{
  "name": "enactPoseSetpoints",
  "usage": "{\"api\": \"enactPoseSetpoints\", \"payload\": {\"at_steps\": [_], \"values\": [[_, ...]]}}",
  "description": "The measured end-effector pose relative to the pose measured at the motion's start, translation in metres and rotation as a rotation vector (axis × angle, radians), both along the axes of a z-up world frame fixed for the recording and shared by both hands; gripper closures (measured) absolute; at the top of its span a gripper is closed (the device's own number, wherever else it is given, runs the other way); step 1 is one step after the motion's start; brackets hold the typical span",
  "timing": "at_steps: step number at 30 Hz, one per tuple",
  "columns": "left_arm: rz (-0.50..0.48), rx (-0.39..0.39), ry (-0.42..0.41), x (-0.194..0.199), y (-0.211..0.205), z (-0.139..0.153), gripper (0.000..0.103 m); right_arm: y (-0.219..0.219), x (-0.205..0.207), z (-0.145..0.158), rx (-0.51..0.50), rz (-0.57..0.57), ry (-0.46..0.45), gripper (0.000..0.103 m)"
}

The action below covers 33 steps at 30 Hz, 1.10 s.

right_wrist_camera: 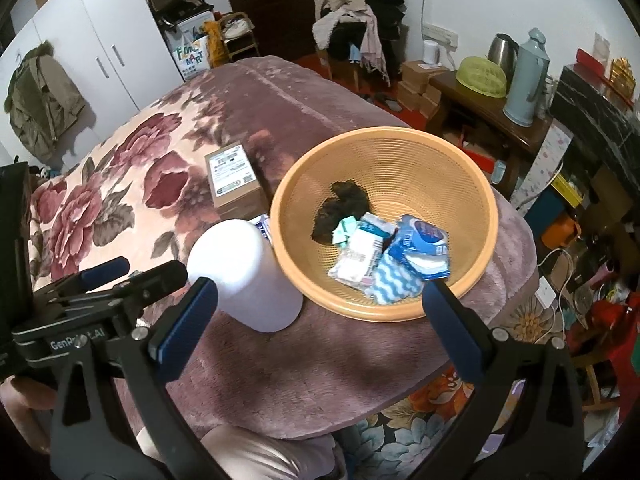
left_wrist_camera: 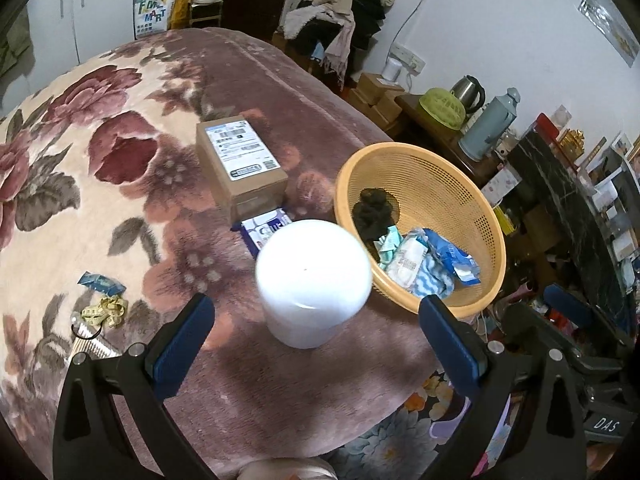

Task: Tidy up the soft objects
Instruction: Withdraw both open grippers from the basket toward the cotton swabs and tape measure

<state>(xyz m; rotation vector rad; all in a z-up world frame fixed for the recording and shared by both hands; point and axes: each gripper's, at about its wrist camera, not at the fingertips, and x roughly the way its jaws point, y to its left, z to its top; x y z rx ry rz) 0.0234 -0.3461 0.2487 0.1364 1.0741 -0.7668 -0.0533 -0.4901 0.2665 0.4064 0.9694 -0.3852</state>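
Most soft objects (right_wrist_camera: 384, 256) seem already gathered in the basket (right_wrist_camera: 472, 184) near the bed's (right_wrist_camera: 248, 380) right edge, while left tongs (left_wrist_camera: 316, 330) and right tongs (right_wrist_camera: 320, 312) gape empty

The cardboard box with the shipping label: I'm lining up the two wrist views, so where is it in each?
Left wrist: cardboard box sits upper centre, left of the orange basket.
Right wrist: cardboard box sits left of centre, again left of the basket.
Shared landmark: white bottle in front of the box.
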Motion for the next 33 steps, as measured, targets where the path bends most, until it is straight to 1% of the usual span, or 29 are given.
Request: {"api": "enactPoseSetpoints", "payload": {"at_steps": [16,22,33], "values": [[0.054,-0.032,-0.004,0.014,0.056,0.002,0.001,0.049,0.019,0.010,-0.047,0.074,0.015,0.000],[0.076,-0.038,-0.001,0.020,0.079,0.000,0.001,0.068,0.027,0.012,-0.059,0.102,0.020,0.000],[0.097,-0.043,0.002,0.026,0.110,-0.003,0.001,0.096,0.037,0.010,-0.074,0.138,0.030,0.000]]}}
